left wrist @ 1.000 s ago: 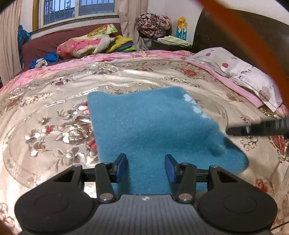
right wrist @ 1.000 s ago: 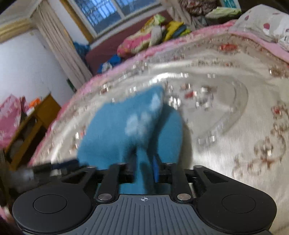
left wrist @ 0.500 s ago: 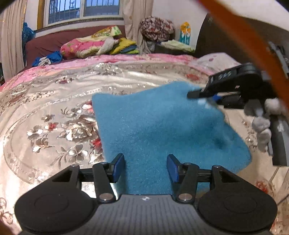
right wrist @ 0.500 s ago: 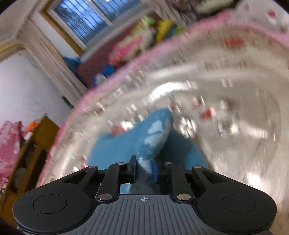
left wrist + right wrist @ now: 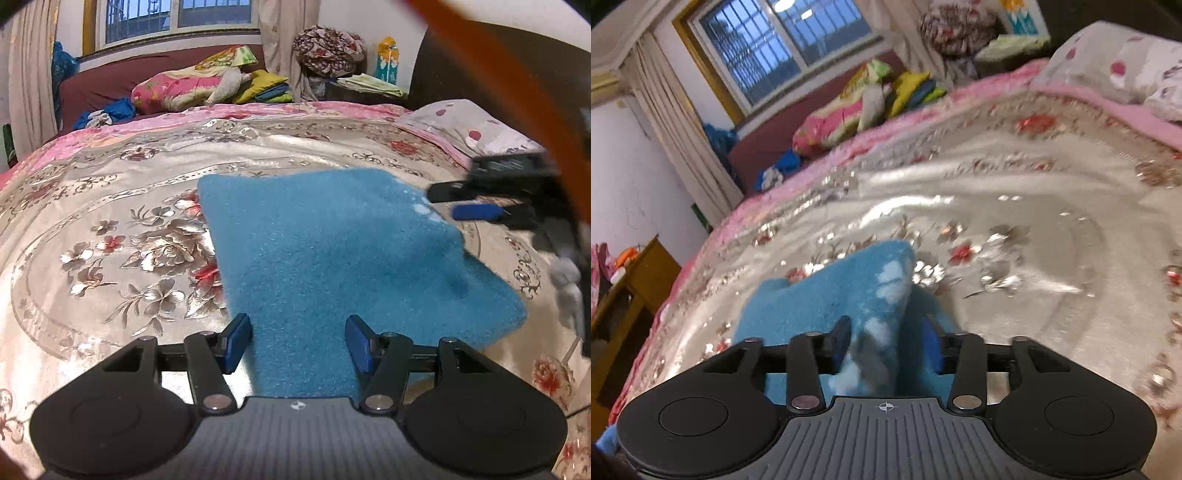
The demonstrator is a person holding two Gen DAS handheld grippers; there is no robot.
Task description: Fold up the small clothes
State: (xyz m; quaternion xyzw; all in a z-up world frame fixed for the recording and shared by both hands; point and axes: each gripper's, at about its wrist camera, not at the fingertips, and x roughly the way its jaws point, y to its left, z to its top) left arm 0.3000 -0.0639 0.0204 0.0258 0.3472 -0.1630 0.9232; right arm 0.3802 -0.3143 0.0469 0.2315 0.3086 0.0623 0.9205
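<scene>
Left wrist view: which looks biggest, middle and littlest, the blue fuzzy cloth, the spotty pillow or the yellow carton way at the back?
1. Blue fuzzy cloth, though it is nearest the camera.
2. Spotty pillow.
3. Yellow carton, farthest away, so its real size is unsure.

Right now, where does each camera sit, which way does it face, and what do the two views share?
Left wrist: on the left gripper, looking down its open fingers over the blue cloth toward the window; the right gripper shows at right.
Right wrist: on the right gripper, tilted, facing along the cloth's raised white-patched corner between its just-opened jaws; only its own fingers show.
Shared: the blue cloth, the floral bedspread, the window.
</scene>
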